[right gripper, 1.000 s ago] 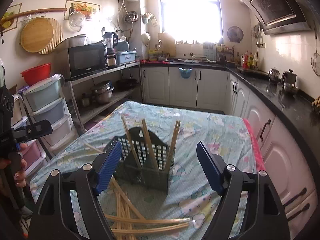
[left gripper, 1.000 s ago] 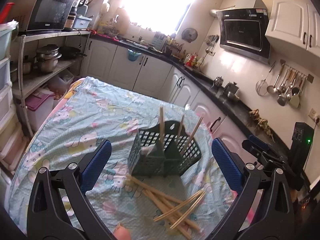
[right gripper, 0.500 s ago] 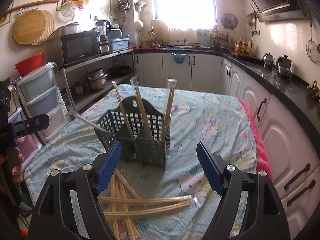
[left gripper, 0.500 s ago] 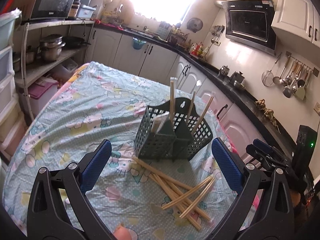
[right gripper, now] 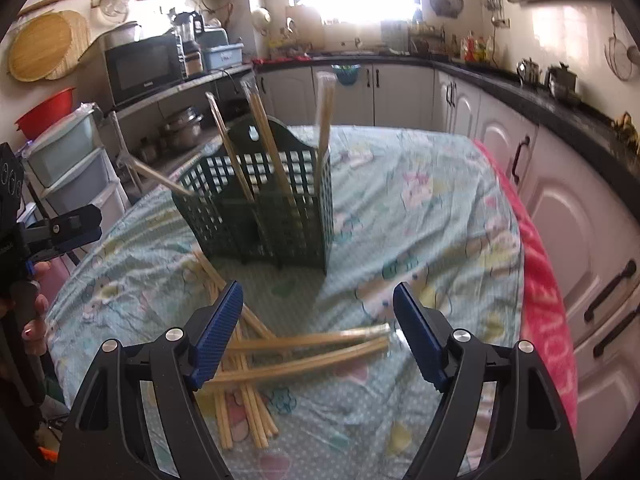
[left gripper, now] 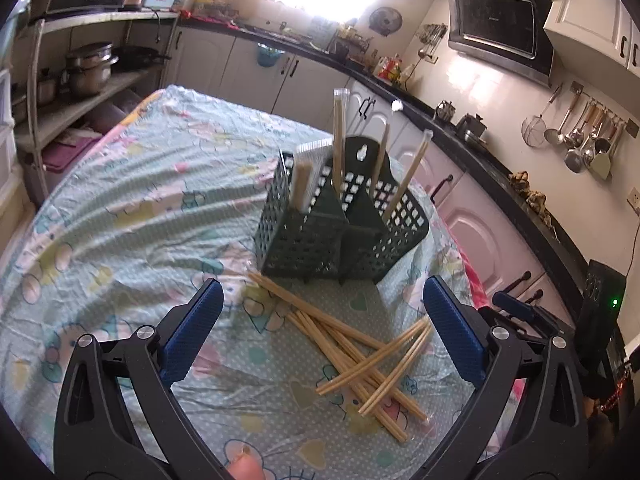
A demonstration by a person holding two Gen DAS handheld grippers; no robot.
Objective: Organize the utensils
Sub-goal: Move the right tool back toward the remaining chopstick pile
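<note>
Both my claws hang wide and empty above the counter with its pastel cartoon cloth. Between the blue pads of my left claw and my right claw lies a loose heap of bamboo chopsticks; beyond it stands the dark green perforated plastic utensil basket, several wrapped chopsticks upright inside

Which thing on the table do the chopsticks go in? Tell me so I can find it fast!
Look at the table with the pale cartoon-print cloth. Near its far end stands a dark green plastic basket, just behind the loose chopsticks lying flat. It is the only upright thing there, with holes all over its sides and a few chopsticks already poking out the top.
</note>
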